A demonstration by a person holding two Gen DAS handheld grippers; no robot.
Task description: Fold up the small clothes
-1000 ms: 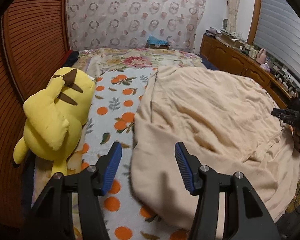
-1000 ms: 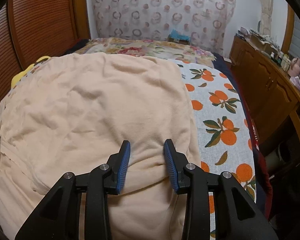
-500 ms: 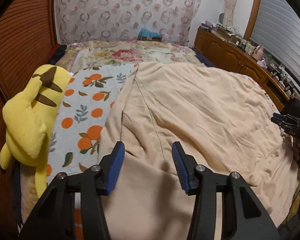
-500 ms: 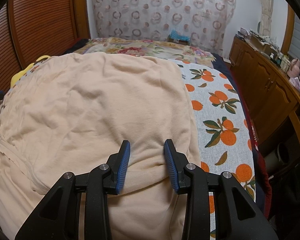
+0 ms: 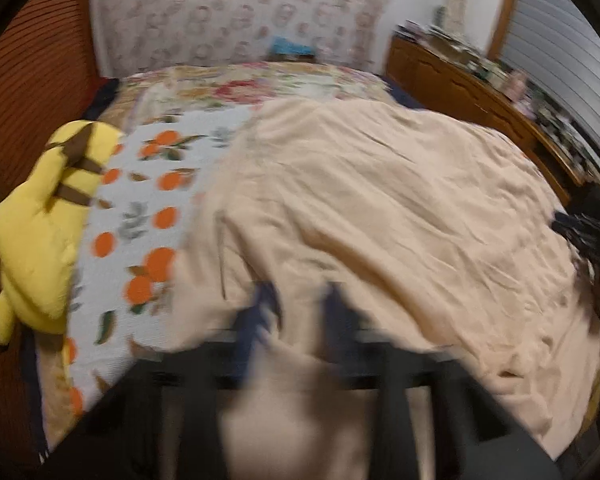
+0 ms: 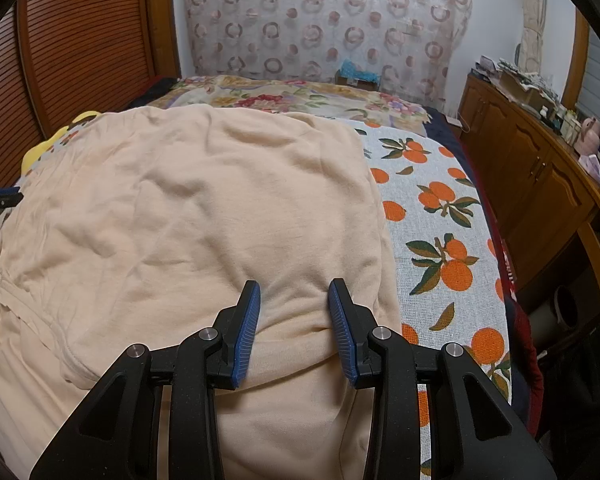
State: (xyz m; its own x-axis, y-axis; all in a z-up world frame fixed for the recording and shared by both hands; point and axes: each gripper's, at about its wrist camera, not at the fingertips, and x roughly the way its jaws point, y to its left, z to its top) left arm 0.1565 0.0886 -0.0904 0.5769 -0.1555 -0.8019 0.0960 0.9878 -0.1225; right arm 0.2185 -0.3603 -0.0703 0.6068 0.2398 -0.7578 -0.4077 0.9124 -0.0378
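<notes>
A large peach garment (image 5: 380,208) lies spread and wrinkled over the bed. My left gripper (image 5: 298,312) is blurred at the garment's near left part. Its jaws are closing, with a ridge of peach cloth between them and a gap still showing. In the right wrist view the same garment (image 6: 200,208) fills the middle. There my right gripper (image 6: 294,296) stands open on the near right part, with a soft bulge of cloth between its blue pads. The left gripper's tip (image 6: 0,200) shows at the left edge, and the right gripper (image 5: 580,228) is a dark shape at the garment's right edge.
An orange-print bedspread (image 6: 440,220) covers the bed under the garment. A yellow plush toy (image 5: 40,240) lies along the left side against the ribbed wooden wall. A wooden cabinet (image 6: 540,184) with clutter on top runs along the right of the bed.
The left gripper has moved right, from the garment's left edge onto the cloth, and its jaws have narrowed around a ridge of it. The right gripper has stayed put.
</notes>
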